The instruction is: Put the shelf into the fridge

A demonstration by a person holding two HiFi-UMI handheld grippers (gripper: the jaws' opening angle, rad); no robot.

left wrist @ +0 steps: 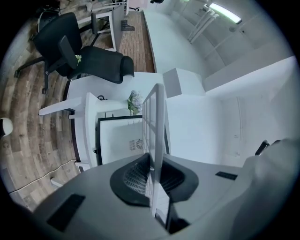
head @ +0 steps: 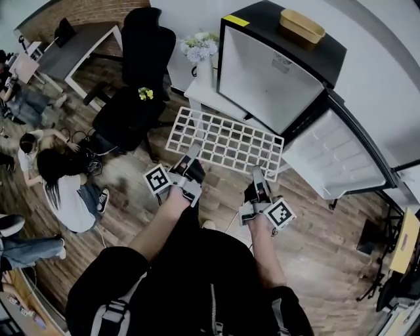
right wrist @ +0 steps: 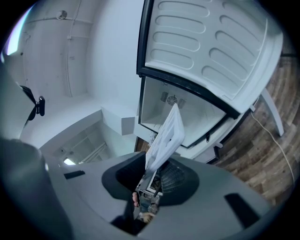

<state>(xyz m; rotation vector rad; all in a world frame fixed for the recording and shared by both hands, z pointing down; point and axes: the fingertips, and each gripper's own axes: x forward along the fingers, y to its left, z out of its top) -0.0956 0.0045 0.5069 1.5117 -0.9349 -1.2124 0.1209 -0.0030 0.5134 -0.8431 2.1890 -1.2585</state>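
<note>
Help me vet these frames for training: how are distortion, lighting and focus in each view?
Head view: fisheye bows the fridge and floor, light even, the shelf sharp. Left gripper view: black round vignette, ceiling lamp blown out, shelf edge soft near the jaws. Right gripper view: same vignette, open fridge door bent, washed pale.
</note>
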